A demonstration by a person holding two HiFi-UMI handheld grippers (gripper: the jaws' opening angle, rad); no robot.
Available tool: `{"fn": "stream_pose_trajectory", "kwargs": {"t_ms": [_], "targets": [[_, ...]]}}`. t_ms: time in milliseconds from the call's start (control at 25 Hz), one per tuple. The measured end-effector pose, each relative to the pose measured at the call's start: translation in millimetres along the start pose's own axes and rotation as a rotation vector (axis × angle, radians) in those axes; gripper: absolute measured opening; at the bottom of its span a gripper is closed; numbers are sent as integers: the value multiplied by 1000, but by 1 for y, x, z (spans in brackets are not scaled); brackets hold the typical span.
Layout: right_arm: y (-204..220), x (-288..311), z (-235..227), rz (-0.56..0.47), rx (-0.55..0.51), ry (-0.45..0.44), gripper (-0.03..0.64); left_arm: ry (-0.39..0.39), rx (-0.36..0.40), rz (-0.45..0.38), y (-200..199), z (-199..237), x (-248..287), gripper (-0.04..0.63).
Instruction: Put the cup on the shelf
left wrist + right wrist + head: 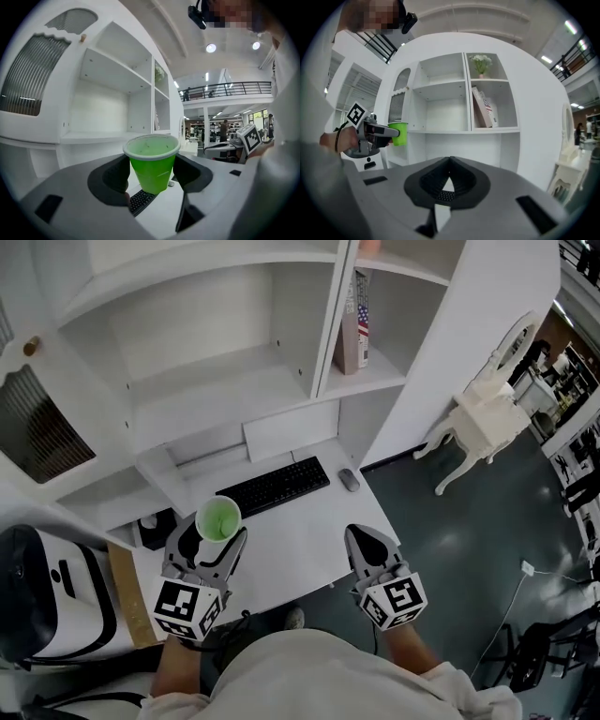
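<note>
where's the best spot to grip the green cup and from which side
Grip the side wall just under the rim, coming in level from the side with one jaw on each flank. The green cup stands upright and tapers downward, so the wider top would likely stop it slipping through. The left gripper holds it this way, open end up.

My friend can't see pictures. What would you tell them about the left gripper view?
The left gripper holds an upright green cup between its two jaws. Behind the cup stands a big white shelf, and part of a black keyboard shows below the cup.
</note>
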State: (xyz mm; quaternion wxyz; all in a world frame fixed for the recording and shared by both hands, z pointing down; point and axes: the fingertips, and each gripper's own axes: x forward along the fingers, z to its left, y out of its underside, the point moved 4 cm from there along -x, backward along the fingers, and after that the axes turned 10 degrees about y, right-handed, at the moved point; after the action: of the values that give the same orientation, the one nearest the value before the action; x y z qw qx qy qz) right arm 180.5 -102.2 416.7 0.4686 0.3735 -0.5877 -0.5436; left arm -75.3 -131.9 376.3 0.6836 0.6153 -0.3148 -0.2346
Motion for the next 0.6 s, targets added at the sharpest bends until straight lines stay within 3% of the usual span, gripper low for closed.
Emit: {"fn": "stream_pose_trajectory", "kwargs": {"t_ms": [240, 600], "targets": [[-2, 14, -5, -16, 18, -59, 4, -38, 8, 13, -18, -7, 18, 290], [-3, 11, -17, -25, 32, -29, 4, -75, 47, 29, -55, 15, 39, 290]]}}
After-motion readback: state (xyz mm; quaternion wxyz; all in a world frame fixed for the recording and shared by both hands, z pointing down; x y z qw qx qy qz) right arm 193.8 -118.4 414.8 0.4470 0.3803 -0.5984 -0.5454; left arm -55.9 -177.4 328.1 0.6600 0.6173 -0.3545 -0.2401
